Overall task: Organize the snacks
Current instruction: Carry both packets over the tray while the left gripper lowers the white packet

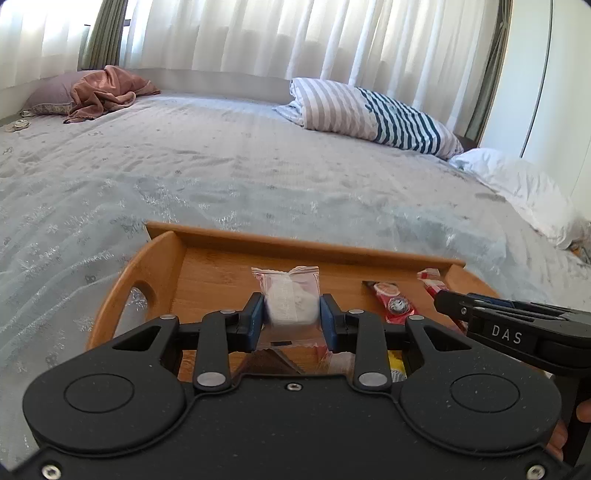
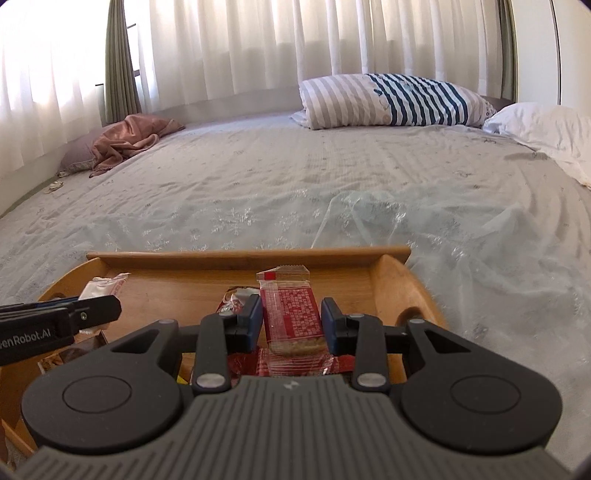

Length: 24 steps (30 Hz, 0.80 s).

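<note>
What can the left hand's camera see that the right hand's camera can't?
Only the left wrist view shows the left gripper pinching a clear packet with a white snack, with some of the person's fingers at the edge. Only the right wrist view shows the right gripper holding a red wafer packet. Both show the wooden tray, the bed, the striped pillow and the curtains.

Your left tongs [image 1: 291, 317] cover the lower half of the clear packet [image 1: 286, 295], and their body hides the near part of the wooden tray [image 1: 221, 243]. Small objects [image 1: 16, 125] on the bed's far left edge are too small to identify. In the right wrist view, your right tongs [image 2: 291, 321] hide most of the wrappers beneath the red snack bar [image 2: 291, 314].
</note>
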### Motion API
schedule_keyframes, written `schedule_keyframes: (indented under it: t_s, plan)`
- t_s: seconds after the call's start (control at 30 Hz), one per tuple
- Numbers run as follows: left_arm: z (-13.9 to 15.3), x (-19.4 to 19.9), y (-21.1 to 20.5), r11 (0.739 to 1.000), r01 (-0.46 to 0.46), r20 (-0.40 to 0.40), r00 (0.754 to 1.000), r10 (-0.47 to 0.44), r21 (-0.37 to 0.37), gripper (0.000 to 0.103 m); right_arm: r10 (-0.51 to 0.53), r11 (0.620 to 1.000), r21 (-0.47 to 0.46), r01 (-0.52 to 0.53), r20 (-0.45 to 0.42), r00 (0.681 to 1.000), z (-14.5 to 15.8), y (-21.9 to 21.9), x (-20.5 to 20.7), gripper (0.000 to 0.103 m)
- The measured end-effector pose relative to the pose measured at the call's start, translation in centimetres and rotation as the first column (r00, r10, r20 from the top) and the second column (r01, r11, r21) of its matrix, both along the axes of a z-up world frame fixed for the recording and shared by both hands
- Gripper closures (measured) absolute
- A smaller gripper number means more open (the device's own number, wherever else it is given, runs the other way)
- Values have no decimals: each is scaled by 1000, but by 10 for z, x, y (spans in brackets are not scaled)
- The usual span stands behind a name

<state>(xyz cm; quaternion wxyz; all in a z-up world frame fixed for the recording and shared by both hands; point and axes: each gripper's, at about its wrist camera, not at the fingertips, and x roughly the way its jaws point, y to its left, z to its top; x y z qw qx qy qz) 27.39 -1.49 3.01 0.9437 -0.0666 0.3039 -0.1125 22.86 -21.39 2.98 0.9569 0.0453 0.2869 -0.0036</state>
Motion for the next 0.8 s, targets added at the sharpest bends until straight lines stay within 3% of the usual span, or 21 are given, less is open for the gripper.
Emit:
schedule_keyframes:
  t_s: [0.8]
  plan:
    - [-23, 12, -11, 999, 10, -33, 999, -9, 47, 72, 1, 1000, -9, -1, 12, 1000, -15, 8, 3, 63]
